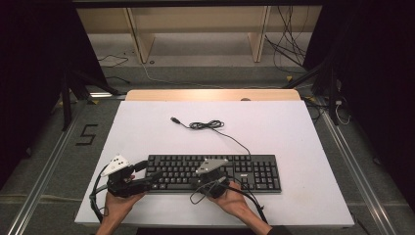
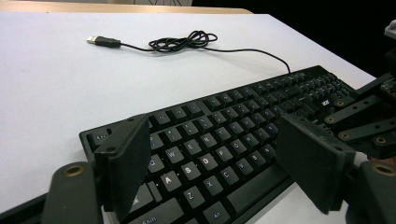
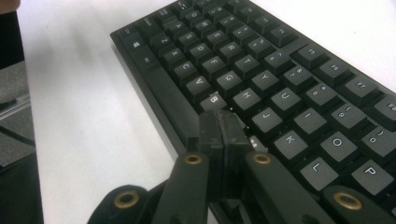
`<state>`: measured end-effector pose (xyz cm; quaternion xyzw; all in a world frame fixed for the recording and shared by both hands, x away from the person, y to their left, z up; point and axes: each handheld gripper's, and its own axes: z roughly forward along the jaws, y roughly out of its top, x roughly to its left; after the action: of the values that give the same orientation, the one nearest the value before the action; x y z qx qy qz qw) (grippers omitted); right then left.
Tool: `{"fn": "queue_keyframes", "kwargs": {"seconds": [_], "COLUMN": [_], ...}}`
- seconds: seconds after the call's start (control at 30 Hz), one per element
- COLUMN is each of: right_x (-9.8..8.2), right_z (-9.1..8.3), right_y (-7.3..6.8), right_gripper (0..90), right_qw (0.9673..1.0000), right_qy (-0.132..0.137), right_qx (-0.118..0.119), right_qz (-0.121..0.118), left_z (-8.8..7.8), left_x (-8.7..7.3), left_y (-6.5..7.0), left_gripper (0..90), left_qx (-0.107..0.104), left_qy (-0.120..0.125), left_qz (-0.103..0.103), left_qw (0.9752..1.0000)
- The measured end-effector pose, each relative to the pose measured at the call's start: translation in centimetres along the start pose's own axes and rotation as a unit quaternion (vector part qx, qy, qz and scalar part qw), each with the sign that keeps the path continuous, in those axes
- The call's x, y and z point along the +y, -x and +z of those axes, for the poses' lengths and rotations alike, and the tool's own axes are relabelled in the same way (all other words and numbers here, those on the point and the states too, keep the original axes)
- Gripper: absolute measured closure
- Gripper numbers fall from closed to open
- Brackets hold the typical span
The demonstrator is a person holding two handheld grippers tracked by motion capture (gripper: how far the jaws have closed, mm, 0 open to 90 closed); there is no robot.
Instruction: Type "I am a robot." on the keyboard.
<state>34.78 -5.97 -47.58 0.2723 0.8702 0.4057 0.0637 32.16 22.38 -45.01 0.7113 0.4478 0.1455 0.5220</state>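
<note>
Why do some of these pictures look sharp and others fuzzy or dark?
High view: bright white table, black surroundings, small soft keyboard. Left gripper view: near fingers and keys sharp, cable softer. Right gripper view: close fingers slightly blurred, table glaring pale.

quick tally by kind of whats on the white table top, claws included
keyboard: 1, black, with its USB cable trailing loose toward the far edge
left claw: 1, open, over the keyboard's left end
right claw: 1, shut, tips down on the keys near the space bar
total: 3
</note>
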Motion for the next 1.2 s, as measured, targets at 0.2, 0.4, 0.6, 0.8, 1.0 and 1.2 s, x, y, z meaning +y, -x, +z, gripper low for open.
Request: {"fn": "queue_keyframes", "kwargs": {"seconds": [0.2, 0.4, 0.6, 0.8, 1.0, 1.2], "right_x": [-0.2, -0.4, -0.4, -0.1, 0.0, 0.0], "right_z": [0.4, 0.7, 0.2, -1.5, -3.3, -4.8], "right_y": [-0.1, -0.3, -0.1, 0.6, 1.5, 1.8], "right_gripper": [90.0, 90.0, 90.0, 66.8, 49.6, 37.3], "right_qw": [0.9999, 0.9998, 1.0000, 0.9993, 0.9974, 0.9948], "right_qy": [-0.009, -0.008, 0.003, 0.035, 0.063, 0.091], "right_qx": [-0.007, -0.013, -0.009, -0.003, -0.009, -0.025], "right_qz": [-0.008, -0.012, 0.000, 0.013, 0.033, 0.038], "left_z": [0.0, 0.0, 0.0, 0.2, 0.6, 1.1], "left_x": [0.0, 0.0, 0.0, -0.1, -0.2, -0.2], "left_y": [0.0, 0.0, -0.3, -0.4, -0.4, -0.5], "left_gripper": [26.3, 26.3, 26.3, 26.3, 26.6, 27.5], "left_qx": [-0.001, 0.000, 0.004, 0.006, 0.010, 0.011], "left_qy": [0.000, 0.000, -0.002, -0.004, -0.014, -0.021], "left_qz": [0.000, -0.001, -0.001, -0.002, -0.001, 0.001], "left_qw": [1.0000, 1.0000, 1.0000, 1.0000, 0.9999, 0.9997]}}
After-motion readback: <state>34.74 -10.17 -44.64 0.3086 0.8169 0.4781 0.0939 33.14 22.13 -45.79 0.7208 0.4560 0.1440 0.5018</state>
